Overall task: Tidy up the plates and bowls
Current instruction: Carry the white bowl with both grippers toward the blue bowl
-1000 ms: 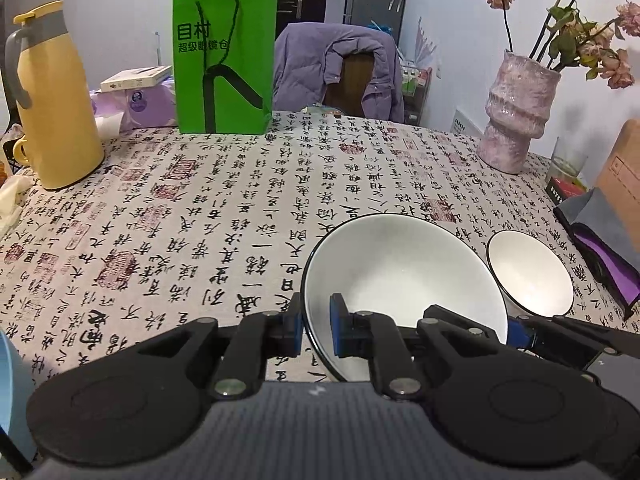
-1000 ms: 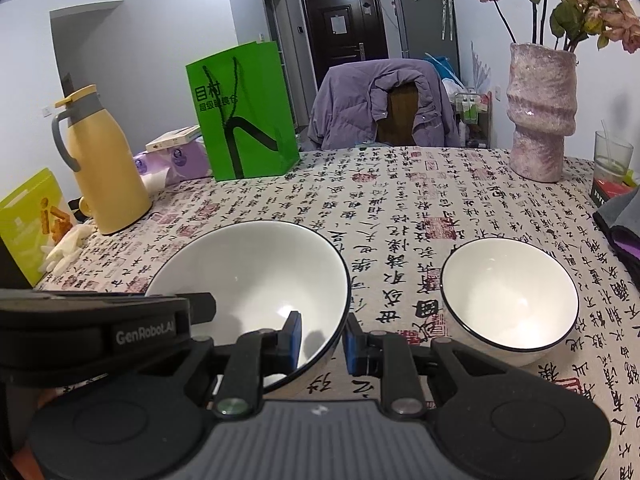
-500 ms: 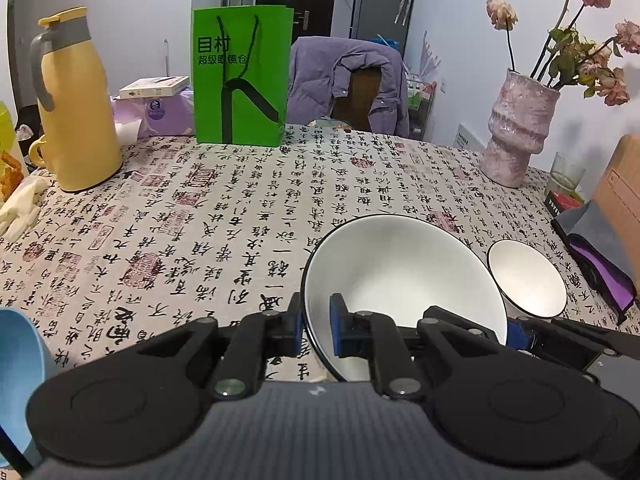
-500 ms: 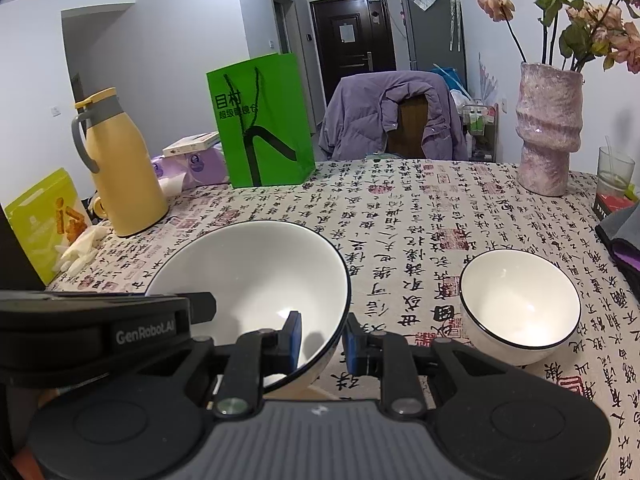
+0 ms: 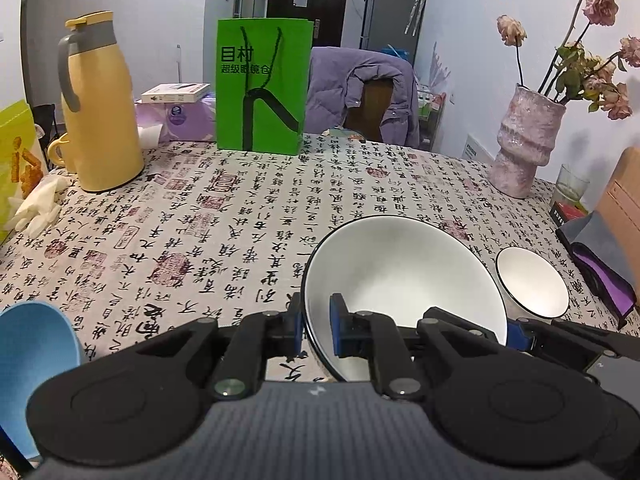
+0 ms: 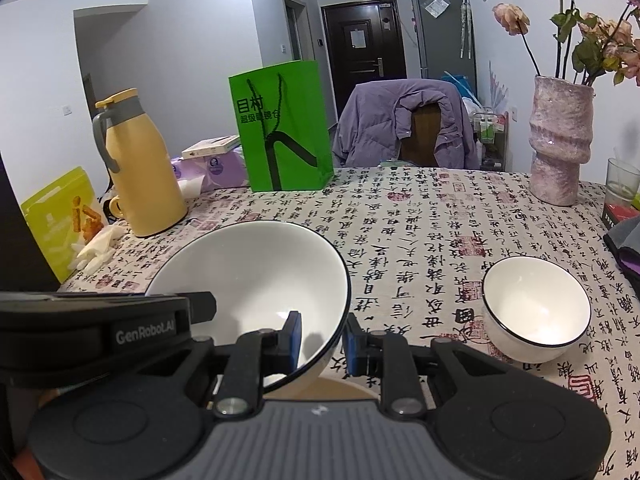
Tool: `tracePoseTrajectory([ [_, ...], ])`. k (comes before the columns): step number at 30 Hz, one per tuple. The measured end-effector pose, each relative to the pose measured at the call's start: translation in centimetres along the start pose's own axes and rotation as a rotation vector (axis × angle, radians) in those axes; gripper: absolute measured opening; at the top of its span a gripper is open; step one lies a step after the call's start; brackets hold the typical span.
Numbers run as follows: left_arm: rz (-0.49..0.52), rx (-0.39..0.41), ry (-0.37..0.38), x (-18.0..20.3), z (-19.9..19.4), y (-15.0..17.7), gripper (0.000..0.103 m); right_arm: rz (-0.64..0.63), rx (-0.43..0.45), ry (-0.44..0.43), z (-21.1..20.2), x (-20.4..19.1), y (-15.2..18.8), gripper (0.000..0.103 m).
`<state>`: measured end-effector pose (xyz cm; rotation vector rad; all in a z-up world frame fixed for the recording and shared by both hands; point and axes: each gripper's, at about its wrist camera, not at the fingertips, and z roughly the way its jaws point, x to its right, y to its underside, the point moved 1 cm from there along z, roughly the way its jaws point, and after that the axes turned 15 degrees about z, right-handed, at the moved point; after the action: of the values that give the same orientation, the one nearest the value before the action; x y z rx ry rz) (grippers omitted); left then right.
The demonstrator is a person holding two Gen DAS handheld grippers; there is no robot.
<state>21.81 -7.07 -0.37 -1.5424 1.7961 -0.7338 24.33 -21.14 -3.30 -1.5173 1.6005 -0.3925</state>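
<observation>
While both grippers clamp opposite sides of one rim, the large white ceramic bowl with a thin black rim [image 5: 404,276] is held between them, tilted, over the counter covered in a cream cloth printed with black calligraphy [image 5: 224,216]. The left gripper [image 5: 316,330] has its blue-padded fingers [image 5: 336,330] closed on the bowl's left rim, one pad outside the wall and one inside. The right gripper [image 6: 320,344] pinches the bowl's right rim the same way, with one blue pad inside the bowl and the other outside it. In the right wrist view the black body of the left gripper crosses the lower left, in front of the bowl.

A smaller white bowl with a black rim [image 6: 536,310] sits upright on the cloth to the right of the held bowl, apart from it. A light blue bowl [image 5: 32,364] shows at the left edge of the left wrist view.

Farther back stand a yellow thermos jug with a grey handle [image 5: 96,104], a bright green paper bag with black cord handles [image 5: 262,88] and a mottled pink vase holding dried roses [image 5: 526,142]. A chair draped with a purple jacket [image 6: 404,124] stands behind the counter's far edge.
</observation>
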Motion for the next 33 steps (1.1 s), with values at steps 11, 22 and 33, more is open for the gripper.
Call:
tracePoseTrajectory([
  [11, -0.020, 0.011, -0.013, -1.6, -1.3, 0.6, 0.013, -0.019, 0.002, -0.016, -0.5, -1.7, 0.4, 0.021],
  [22, -0.039, 0.022, -0.027, -3.1, -2.8, 1.3, 0.013, -0.042, 0.005, -0.027, -1.2, -3.7, 1.0, 0.021],
  [33, -0.057, 0.030, -0.044, -4.7, -4.2, 2.1, 0.013, -0.063, 0.004, -0.042, -1.9, -5.8, 1.8, 0.021],
])
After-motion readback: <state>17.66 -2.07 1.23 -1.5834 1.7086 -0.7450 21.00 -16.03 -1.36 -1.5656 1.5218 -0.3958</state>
